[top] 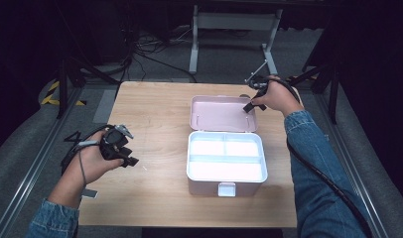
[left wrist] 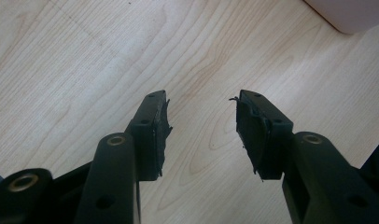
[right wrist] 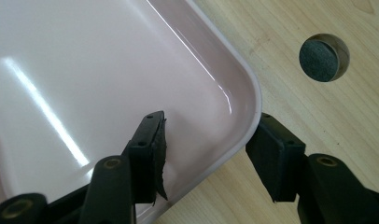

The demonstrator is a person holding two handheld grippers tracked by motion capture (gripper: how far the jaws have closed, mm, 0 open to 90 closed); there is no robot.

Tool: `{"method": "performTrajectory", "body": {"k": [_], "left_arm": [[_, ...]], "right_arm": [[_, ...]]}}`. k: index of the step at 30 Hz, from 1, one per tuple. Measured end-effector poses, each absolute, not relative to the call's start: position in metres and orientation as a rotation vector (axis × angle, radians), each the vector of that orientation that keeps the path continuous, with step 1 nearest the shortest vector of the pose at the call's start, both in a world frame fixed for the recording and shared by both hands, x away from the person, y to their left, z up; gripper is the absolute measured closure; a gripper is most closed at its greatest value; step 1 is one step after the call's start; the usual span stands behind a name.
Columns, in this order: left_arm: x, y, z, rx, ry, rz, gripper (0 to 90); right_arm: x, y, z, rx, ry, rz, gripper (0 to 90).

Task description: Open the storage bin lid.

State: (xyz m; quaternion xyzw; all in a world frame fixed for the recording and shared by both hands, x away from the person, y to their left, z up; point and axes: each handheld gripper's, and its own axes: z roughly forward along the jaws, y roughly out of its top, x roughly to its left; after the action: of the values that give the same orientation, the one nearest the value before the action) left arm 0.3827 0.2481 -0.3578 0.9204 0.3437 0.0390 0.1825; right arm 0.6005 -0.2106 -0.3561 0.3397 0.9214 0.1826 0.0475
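Carrying an opened pink box (top: pixel 226 163) near its middle, the wooden surface (top: pixel 155 119) lay bare elsewhere. The box's lid (top: pixel 222 113) lay flat behind its white tray. The right tongs (right wrist: pixel 208 144) straddled the lid's corner rim, spread, one pad inside, one outside. The left tongs (left wrist: pixel 201 126) hovered spread over bare wood.

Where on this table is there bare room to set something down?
Bare wood lies left of the pink box, between it and the left gripper, and along the table's far-left part. It is crowded by the open lid, where the right gripper works.
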Motion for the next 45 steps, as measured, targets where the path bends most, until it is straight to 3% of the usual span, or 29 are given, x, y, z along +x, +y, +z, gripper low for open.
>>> {"method": "performTrajectory", "body": {"k": [10,25,34,45], "left_arm": [[0.382,0.248,-0.357,2.595,0.969,0.092,54.1],[0.384,0.242,-0.349,2.583,0.936,0.110,53.1],[0.380,0.240,-0.345,2.530,0.937,0.117,52.1],[0.370,0.247,-0.346,2.440,0.965,0.131,50.3]], "right_arm": [[0.600,-0.210,-0.355,1.028,2.772,0.604,39.6],[0.561,-0.237,-0.295,0.981,2.666,0.652,40.0],[0.514,-0.285,-0.275,0.993,2.599,0.690,39.9],[0.462,-0.342,-0.280,1.059,2.533,0.687,40.3]]}}
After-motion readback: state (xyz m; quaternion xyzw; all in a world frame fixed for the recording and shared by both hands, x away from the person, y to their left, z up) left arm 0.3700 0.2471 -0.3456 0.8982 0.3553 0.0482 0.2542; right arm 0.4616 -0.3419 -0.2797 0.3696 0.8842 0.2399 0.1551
